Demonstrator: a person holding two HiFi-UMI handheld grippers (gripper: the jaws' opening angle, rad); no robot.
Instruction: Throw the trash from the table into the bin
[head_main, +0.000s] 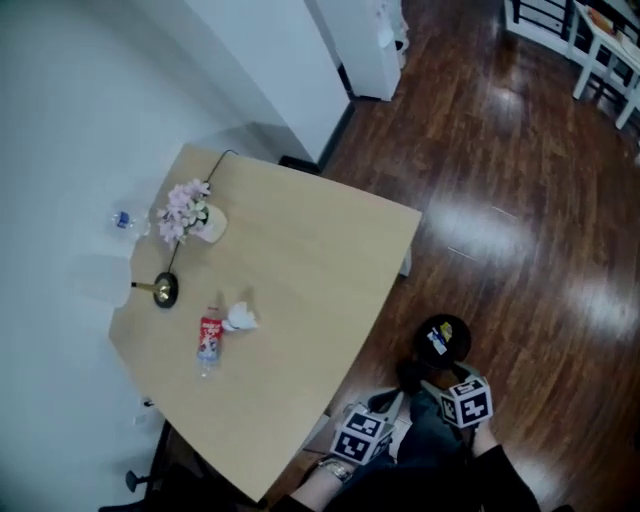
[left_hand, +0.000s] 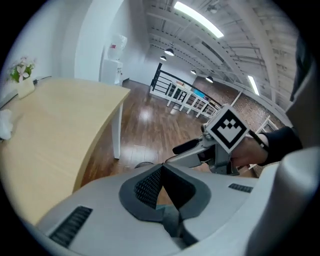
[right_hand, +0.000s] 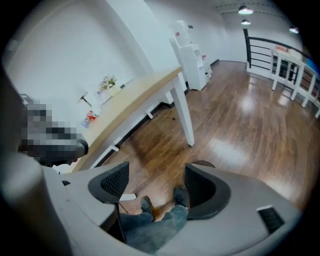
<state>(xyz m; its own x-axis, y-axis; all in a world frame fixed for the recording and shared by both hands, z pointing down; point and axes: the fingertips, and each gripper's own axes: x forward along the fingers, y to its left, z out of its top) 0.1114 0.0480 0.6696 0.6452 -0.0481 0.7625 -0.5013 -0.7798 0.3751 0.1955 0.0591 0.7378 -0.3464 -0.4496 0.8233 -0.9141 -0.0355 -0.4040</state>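
On the wooden table (head_main: 300, 270) lie a small bottle with a red label (head_main: 209, 340) and a crumpled white tissue (head_main: 240, 318), side by side near the left edge. A round black bin (head_main: 443, 340) with a small item inside stands on the floor just off the table's near right side. Both grippers hang above the floor near the bin, off the table; their marker cubes (head_main: 360, 435) (head_main: 467, 400) show at the bottom. My left gripper (left_hand: 161, 166) is shut with nothing in it. My right gripper (right_hand: 156, 170) is open and empty, the person's legs below it.
A vase of pink flowers (head_main: 190, 215) and a black and gold stand (head_main: 165, 291) sit at the table's far left by the wall. A small clear bottle (head_main: 125, 220) shows beyond that edge. A white cabinet (head_main: 365, 40) and white railings (head_main: 590, 35) stand farther off on dark wood floor.
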